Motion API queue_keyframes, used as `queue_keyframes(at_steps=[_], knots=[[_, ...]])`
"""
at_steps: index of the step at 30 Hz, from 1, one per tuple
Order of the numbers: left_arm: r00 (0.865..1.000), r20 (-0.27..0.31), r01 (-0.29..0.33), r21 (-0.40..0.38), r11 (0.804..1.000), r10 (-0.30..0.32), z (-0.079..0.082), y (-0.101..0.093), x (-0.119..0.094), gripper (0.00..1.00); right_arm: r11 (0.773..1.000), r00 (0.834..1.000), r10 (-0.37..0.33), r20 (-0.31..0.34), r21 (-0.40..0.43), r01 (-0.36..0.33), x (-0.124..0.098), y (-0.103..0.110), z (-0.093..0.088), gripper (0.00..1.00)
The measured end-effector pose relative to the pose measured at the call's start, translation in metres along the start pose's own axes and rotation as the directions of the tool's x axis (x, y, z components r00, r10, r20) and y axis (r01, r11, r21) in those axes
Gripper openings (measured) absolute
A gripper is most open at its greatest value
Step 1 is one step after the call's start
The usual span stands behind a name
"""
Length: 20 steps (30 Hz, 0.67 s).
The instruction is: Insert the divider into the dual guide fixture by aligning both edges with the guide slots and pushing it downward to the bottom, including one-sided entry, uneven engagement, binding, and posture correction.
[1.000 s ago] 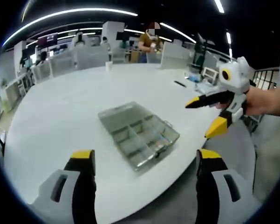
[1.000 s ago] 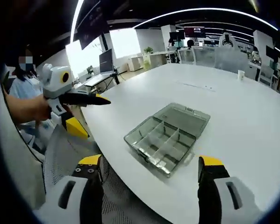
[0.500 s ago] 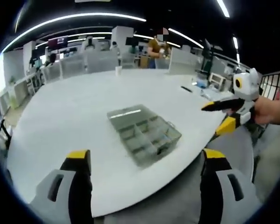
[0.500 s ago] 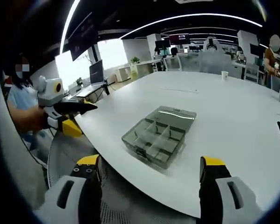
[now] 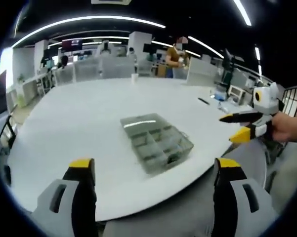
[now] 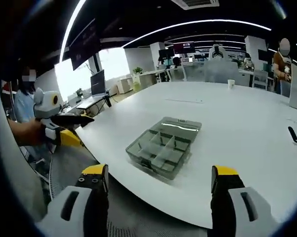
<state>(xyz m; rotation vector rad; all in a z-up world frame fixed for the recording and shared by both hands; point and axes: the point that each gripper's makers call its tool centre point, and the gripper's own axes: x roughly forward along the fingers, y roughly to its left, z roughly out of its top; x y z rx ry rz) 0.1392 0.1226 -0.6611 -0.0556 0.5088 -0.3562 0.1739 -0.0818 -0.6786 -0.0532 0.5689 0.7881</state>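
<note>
Grippers held apart over the table, box untouched

Both of my grippers are in the air, near the front edge of the large white round table, and neither one holds anything. My left gripper, seen in the left gripper view, has its two yellow-tipped grey jaws spread wide, with empty space between them. My right gripper in the right gripper view stands the same way, jaws wide apart and empty.

In the left gripper view my right gripper comes in from the right side, off the table edge, held by my hand. Its black and yellow jaws are parted there as well. In the right gripper view my left gripper is at the left, beyond the table edge, also held in a hand.

The clear grey plastic compartment box lies flat on the table, close to the front edge and well apart from both grippers. Thin walls divide its inside into several compartments. I cannot tell which of these walls is the divider of the task, or if it is seated fully.

Farther on the table, a small white cup stands near the far edge, and a dark pen-like object lies toward the right edge. A person in an orange-brown top stands behind the table, among desks and monitors.
</note>
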Motion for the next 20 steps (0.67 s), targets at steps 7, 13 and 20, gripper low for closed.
queue_keyframes(at_steps=[7,13,20], knots=[[0.999,0.018,-0.042,-0.035,0.998,0.043,0.000,0.010,-0.002,0.99,1.000,1.000,-0.005,-0.002,-0.001,0.005,0.000,-0.001,-0.002,0.83],[0.998,0.016,-0.057,-0.043,0.997,0.058,-0.001,0.013,-0.002,0.99,1.000,1.000,-0.006,-0.012,-0.003,0.005,0.000,-0.002,-0.003,0.84],[0.998,0.008,-0.062,-0.039,0.997,0.062,-0.003,0.012,-0.002,0.99,1.000,1.000,-0.013,-0.021,0.001,0.013,0.000,-0.004,-0.006,0.84]])
